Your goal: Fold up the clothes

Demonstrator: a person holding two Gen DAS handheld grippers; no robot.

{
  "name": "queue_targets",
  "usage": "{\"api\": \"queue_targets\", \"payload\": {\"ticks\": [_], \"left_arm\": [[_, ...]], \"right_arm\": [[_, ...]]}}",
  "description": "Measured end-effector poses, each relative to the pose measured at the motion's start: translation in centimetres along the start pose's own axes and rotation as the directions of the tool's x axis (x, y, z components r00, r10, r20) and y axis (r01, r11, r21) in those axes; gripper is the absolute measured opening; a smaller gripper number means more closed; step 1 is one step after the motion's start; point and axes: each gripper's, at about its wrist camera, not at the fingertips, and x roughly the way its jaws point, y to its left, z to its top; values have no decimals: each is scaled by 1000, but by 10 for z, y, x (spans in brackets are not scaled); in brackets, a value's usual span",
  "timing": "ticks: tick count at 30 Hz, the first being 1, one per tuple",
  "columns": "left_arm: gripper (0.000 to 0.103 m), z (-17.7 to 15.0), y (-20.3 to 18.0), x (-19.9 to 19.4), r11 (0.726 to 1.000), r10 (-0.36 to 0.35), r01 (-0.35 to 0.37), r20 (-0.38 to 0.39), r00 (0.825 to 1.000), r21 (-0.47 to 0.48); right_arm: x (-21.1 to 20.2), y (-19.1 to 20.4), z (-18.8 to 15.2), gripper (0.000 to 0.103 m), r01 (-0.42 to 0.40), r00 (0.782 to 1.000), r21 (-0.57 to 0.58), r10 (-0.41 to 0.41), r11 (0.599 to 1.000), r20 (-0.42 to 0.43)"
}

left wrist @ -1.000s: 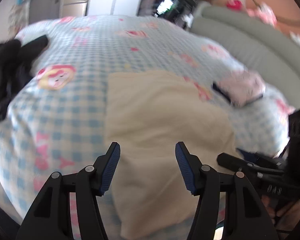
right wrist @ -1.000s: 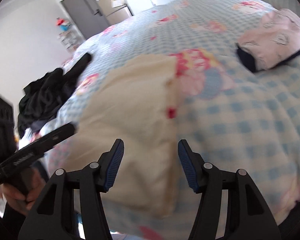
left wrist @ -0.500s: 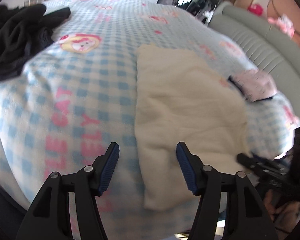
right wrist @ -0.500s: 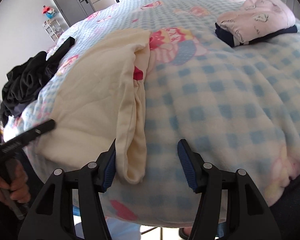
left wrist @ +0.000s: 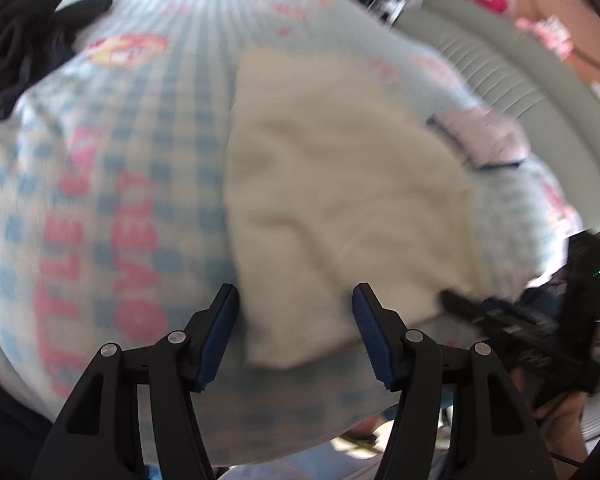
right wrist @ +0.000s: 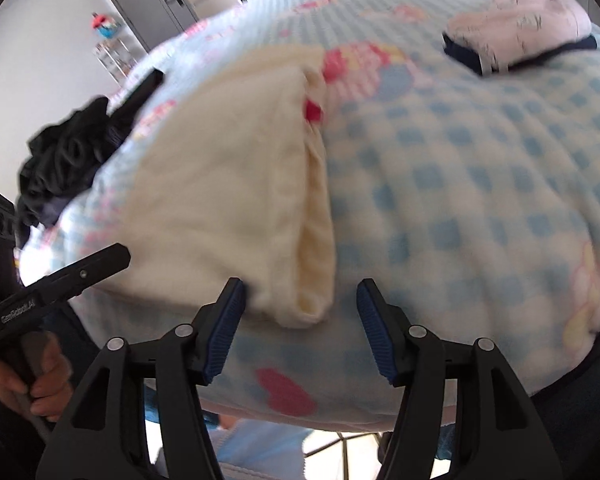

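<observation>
A cream garment (left wrist: 332, 184) lies folded lengthwise on the blue checked blanket (left wrist: 140, 168). My left gripper (left wrist: 296, 308) is open, its jaws straddling the garment's near left corner without pressing it. In the right wrist view the same cream garment (right wrist: 228, 184) shows its layered right edge, and my right gripper (right wrist: 300, 300) stands open around the near right corner. The right gripper also appears at the right edge of the left wrist view, and the left gripper (right wrist: 60, 280) with the hand holding it at the left of the right wrist view.
A folded pink and navy garment (right wrist: 528, 28) rests on the blanket beyond the cream one, also seen as a pink bundle (left wrist: 480, 136). A heap of black clothes (left wrist: 16, 52) lies at the far left. A grey sofa (left wrist: 540, 92) borders the bed.
Both grippers have sunk toward the near end of the cream garment; its two near corners now sit between the open jaws. The left view swung from the garment's middle to its left edge.
</observation>
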Motion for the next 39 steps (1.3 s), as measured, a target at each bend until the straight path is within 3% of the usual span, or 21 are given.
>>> {"api": "queue_targets", "payload": {"ticks": [5, 8, 10, 11, 13, 15, 19, 23, 27, 28, 29, 31, 34, 36, 39], "left_arm": [[60, -5, -1, -12, 995, 97, -96, 31, 995, -28], [58, -10, 2, -17, 997, 5, -2, 32, 999, -81], [58, -12, 4, -13, 991, -93, 94, 12, 996, -97], [58, -13, 1, -10, 991, -100, 100, 8, 995, -93], [58, -15, -8, -3, 998, -36, 35, -12, 999, -47], [59, -17, -12, 3, 999, 35, -35, -29, 999, -17], [58, -20, 0, -13, 994, 78, -75, 23, 997, -81], [54, -22, 0, -26, 995, 19, -11, 82, 996, -97], [54, -22, -7, -25, 996, -44, 51, 102, 994, -69], [54, -21, -10, -20, 998, -12, 18, 87, 996, -62], [54, -18, -13, -12, 996, 67, -64, 55, 996, -55], [56, -19, 3, -14, 990, 116, -115, 14, 993, -79], [53, -14, 10, -28, 992, 38, -36, 20, 999, -123], [54, -7, 10, -30, 994, -25, 27, 16, 1000, -110], [55, 4, 15, -6, 983, -81, 76, -18, 997, -169]], "right_arm": [[-8, -15, -1, 59, -2, 1000, 41, 1, 999, 8], [-16, -23, -1, 59, -13, 1000, 69, 12, 997, 23], [-22, -22, -2, 60, -40, 998, 75, 36, 996, 43], [-22, -20, -2, 60, -50, 998, 70, 47, 996, 43], [-17, -15, -3, 60, -64, 998, 46, 63, 997, 25], [-6, -11, -5, 59, -19, 1000, 24, 19, 1000, -8], [-9, -22, -4, 59, -5, 1000, 52, 6, 999, -12], [-19, -23, 3, 58, 5, 1000, 58, -5, 998, -6], [-28, -7, 9, 59, -31, 996, 23, 30, 999, 80], [-26, -4, 11, 59, -38, 996, 23, 36, 999, 84], [-21, -4, 13, 59, -27, 997, 27, 25, 999, 75], [-9, -8, 16, 58, 38, 999, 37, -39, 999, 35], [-12, -25, 16, 58, 20, 1000, 98, -21, 995, 4], [-19, -30, 17, 60, -33, 999, 118, 33, 992, 2], [-15, -26, 23, 62, -136, 990, 106, 139, 985, -24]]}}
